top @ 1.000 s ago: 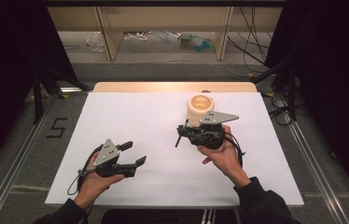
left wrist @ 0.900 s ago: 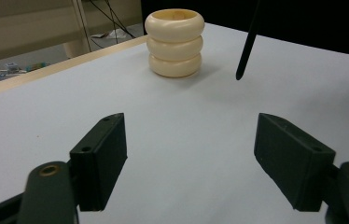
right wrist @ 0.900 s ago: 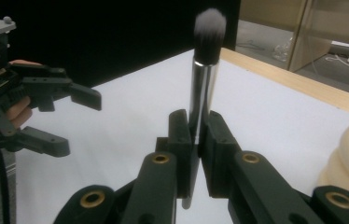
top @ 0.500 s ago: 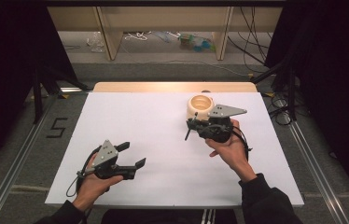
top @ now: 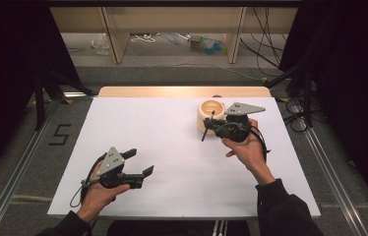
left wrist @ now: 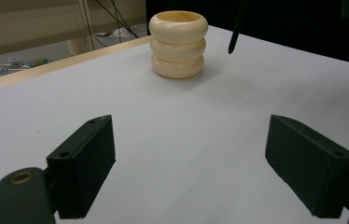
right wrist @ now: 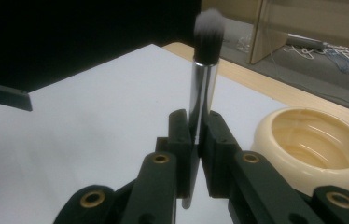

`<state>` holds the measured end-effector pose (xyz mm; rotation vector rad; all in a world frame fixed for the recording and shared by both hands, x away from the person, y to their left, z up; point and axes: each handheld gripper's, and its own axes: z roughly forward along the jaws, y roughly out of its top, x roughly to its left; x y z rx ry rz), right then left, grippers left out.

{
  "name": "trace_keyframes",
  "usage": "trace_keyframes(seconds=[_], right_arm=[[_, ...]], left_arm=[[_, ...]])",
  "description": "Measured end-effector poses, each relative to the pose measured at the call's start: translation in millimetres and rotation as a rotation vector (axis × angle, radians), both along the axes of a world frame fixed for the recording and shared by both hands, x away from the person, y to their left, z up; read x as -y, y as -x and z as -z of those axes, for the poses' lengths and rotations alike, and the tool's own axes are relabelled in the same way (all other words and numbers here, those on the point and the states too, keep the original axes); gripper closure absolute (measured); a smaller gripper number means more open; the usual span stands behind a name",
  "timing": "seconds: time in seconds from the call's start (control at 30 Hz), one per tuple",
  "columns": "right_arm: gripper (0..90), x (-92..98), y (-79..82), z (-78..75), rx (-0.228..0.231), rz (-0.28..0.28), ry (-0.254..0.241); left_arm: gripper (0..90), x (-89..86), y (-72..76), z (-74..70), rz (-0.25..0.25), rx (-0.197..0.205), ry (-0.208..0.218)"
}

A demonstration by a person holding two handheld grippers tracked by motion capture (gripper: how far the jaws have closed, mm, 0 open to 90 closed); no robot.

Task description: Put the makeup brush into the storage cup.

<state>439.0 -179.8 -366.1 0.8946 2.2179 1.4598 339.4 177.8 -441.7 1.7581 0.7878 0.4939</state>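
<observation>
Right now the right gripper (top: pixel 210 129) hangs over the white table surface (top: pixel 172 147) near its far right corner, its two black jaws closed tight on a make-up brush with a shiny metal ferrule and a dark, white-tipped tuft of bristles (right wrist: pixel 205 79). In the right gripper view the brush stands upright between the jaw pads, its tuft well above them and a short piece of handle showing below. In the high view the brush (top: pixel 208 125) reads as a thin dark stick lying aslant at the near left side of the holder, its upper end over the rim; whether it touches the rim I cannot tell.

That holder is a cream-coloured round holder shaped like three stacked rings, open at the top (top: pixel 210 114), and it stands on the table close to the far edge, toward the right. The right gripper view shows its hollow inside (right wrist: pixel 315 140) just beside the jaws. The person's right hand (top: pixel 246 147) grasps the gripper from the near side.

Over by the near left corner, the left gripper (top: pixel 139 162) is held low above the table in the left hand (top: pixel 101 189), well apart from the holder. Its jaws have just been opening and stand wide, with bare white table between them. From its own view the holder (left wrist: pixel 178 44) stands far ahead, with the dark end of the brush (left wrist: pixel 235 32) hanging just beside it.
</observation>
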Motion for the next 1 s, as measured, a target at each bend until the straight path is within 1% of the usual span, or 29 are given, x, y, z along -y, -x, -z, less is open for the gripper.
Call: trace_keyframes(seconds=[0.07, 0.1, 0.13, 0.17, 0.2, 0.23, 0.27, 0.33, 0.4, 0.47, 0.5, 0.53, 0.63, 0.67, 0.7, 0.73, 0.8, 0.87, 0.9, 0.97, 1.0], right_arm=[[83.7, 2.2, -3.7, -0.6, -0.006, 0.002, -0.005], [83.7, 3.4, -5.1, -1.1, 0.0, 0.008, -0.001], [83.7, 4.3, -6.5, -1.6, 0.0, 0.014, 0.003], [83.7, 4.9, -7.8, -1.9, 0.002, 0.019, 0.005], [83.7, 4.5, -8.7, -1.6, -0.003, 0.023, -0.002], [83.7, 4.9, -9.3, -2.4, -0.004, 0.026, 0.007], [83.7, 5.1, -10.3, -2.5, 0.001, 0.027, 0.011], [83.8, 5.4, -11.2, -3.7, -0.01, 0.033, 0.011], [83.8, 5.6, -13.7, -4.0, 0.004, 0.034, 0.004], [83.8, 6.9, -15.1, -5.4, -0.008, 0.037, -0.001], [83.8, 8.2, -16.2, -6.0, -0.004, 0.04, 0.007], [83.8, 8.5, -17.5, -5.9, 0.003, 0.048, -0.001], [83.8, 11.5, -19.6, -7.2, 0.001, 0.058, 0.002], [83.8, 12.2, -20.0, -7.5, 0.001, 0.062, 0.003], [83.8, 12.6, -20.7, -7.4, 0.001, 0.064, -0.002], [83.8, 13.4, -21.2, -7.8, -0.002, 0.063, -0.005], [83.7, 14.9, -22.8, -8.3, 0.004, 0.069, -0.007], [83.8, 16.2, -24.3, -9.0, 0.002, 0.073, -0.012], [83.7, 17.1, -25.5, -9.6, 0.007, 0.07, -0.013], [83.7, 18.5, -26.4, -11.7, 0.002, 0.081, -0.012], [83.7, 18.8, -27.4, -12.4, 0.008, 0.081, -0.013]], left_arm=[[16.0, 0.0, 0.2, 0.0, -0.001, 0.0, 0.0], [16.0, 0.0, 0.3, 0.0, -0.001, -0.001, 0.001], [16.0, -0.6, 0.3, -0.5, -0.001, 0.002, -0.008], [16.0, -0.4, 0.4, -0.4, -0.006, -0.005, -0.003], [16.0, -0.6, -0.1, -0.3, -0.003, -0.002, -0.003], [16.0, -0.9, 0.0, -0.5, -0.002, -0.001, -0.011], [16.0, -0.7, 0.0, -0.4, -0.002, -0.002, -0.009], [16.0, -0.4, 0.1, -0.3, -0.001, -0.001, -0.011], [16.0, -0.1, 0.0, -0.3, -0.001, -0.002, -0.011], [16.0, 0.1, 0.0, -0.1, 0.0, -0.005, -0.009], [16.0, 0.0, 0.0, 0.0, -0.001, -0.005, -0.01], [16.0, -0.2, 0.0, -0.1, 0.001, -0.003, -0.013], [16.0, 0.1, 0.3, -0.1, 0.004, -0.017, 0.001], [16.0, 0.2, 0.3, -0.2, 0.004, -0.017, 0.001], [16.0, -0.2, 0.0, -0.6, 0.008, -0.01, -0.009], [16.0, 0.4, 0.3, -0.4, 0.005, -0.018, 0.0], [16.0, -0.1, -0.1, -0.8, 0.007, -0.009, -0.008], [16.0, 0.2, 0.1, -0.7, 0.004, -0.015, 0.0], [16.0, -0.3, 0.0, -0.9, 0.005, -0.01, -0.005], [16.0, -0.6, 0.1, -1.1, 0.002, -0.008, -0.003], [16.0, -0.4, 0.5, -1.1, -0.002, -0.014, 0.006]])
